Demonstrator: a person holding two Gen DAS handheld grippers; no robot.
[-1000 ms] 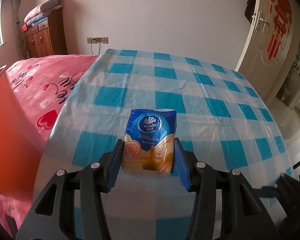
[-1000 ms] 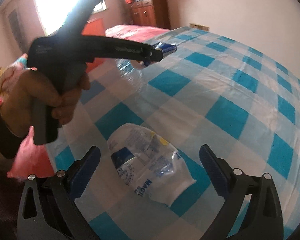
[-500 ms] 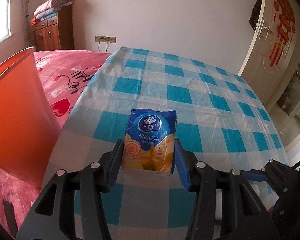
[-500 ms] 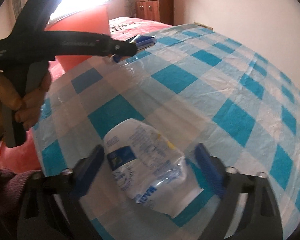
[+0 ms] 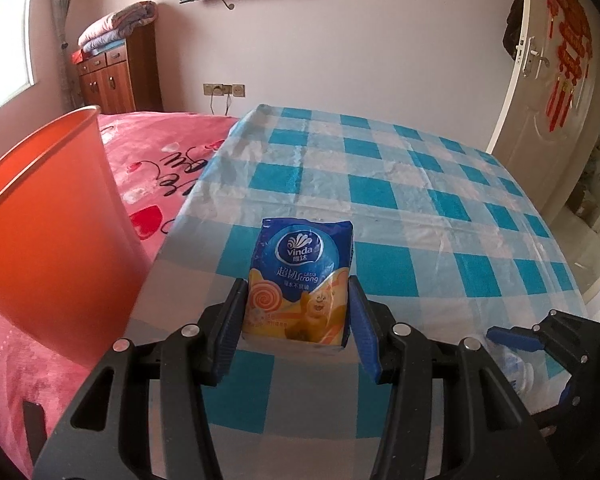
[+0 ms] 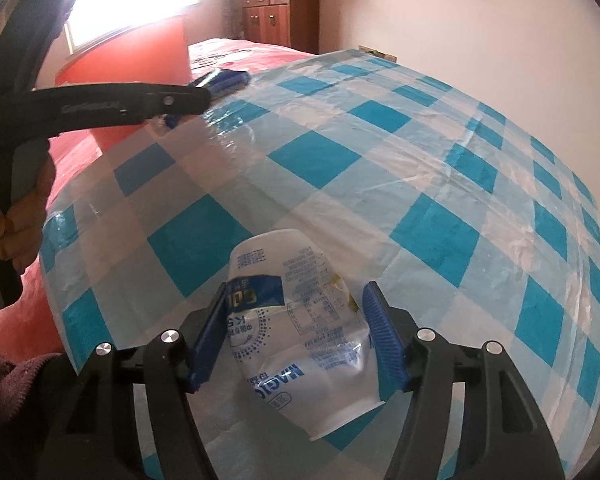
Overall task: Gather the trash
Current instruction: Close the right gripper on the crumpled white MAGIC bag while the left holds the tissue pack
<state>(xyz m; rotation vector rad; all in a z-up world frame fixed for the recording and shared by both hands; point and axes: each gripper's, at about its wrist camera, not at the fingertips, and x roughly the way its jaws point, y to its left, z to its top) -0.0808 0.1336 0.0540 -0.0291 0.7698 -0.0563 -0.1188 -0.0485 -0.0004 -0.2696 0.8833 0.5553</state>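
Note:
My left gripper (image 5: 298, 320) is shut on a blue and orange Vinda tissue pack (image 5: 302, 280), held upright above the checked table's left edge. An orange trash bin (image 5: 48, 224) stands just left of it, beside the table. My right gripper (image 6: 296, 332) has closed on a crumpled clear plastic wrapper with blue print (image 6: 296, 320) that lies on the table near its front edge. The left gripper (image 6: 220, 80) also shows in the right wrist view, far left, with the bin (image 6: 140, 48) behind it.
A blue and white checked tablecloth (image 5: 400, 184) covers the table. A pink bed (image 5: 168, 152) lies left of it, with a wooden cabinet (image 5: 116, 76) behind. A white door (image 5: 548, 92) is at the right.
My left gripper has carried the tissue pack left toward the bin, which now looms larger. My right gripper has moved onto the wrapper and closed from wide open onto it.

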